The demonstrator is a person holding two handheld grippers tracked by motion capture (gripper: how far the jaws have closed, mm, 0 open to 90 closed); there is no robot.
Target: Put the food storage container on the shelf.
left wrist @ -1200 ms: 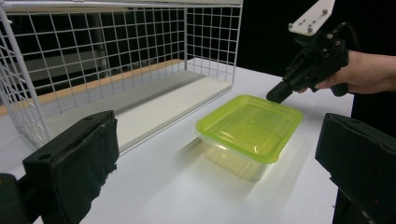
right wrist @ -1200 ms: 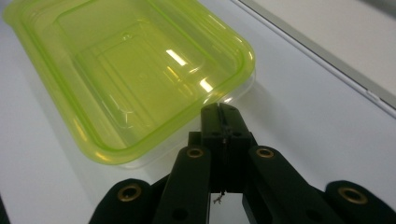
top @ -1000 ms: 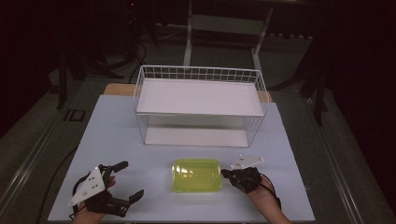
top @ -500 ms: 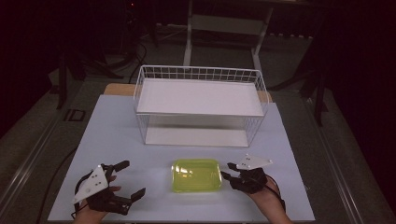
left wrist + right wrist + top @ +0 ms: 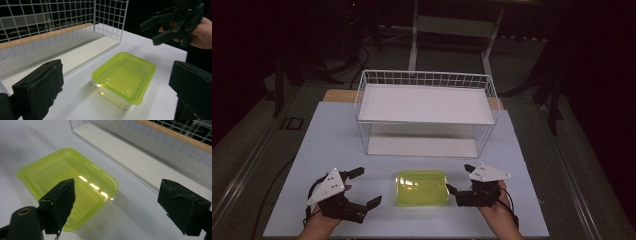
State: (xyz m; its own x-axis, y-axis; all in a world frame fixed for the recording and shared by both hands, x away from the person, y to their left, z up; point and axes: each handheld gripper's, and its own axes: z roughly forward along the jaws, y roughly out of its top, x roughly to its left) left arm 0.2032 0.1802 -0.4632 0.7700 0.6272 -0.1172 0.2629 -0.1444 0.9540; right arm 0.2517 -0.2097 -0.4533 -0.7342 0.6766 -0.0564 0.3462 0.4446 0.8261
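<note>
Low in the frame, left gripper (image 5: 361,188) and right gripper (image 5: 459,179), fingers apart, flank the green lidded box (image 5: 422,188) on the desk (image 5: 337,135).

White table (image 5: 312,150) carries a wire basket (image 5: 427,80) and yellow-green container (image 5: 422,187)

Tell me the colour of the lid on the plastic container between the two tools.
Translucent yellow-green; the lid shows best in the left gripper view, on a clear base.

Near corner of the yellow-green container (image 5: 67,187) covered by a black jaw in the right gripper view, wire basket (image 5: 62,22) cropped at top and left in the left gripper view, forearms cut off at the bottom of the high view.
</note>
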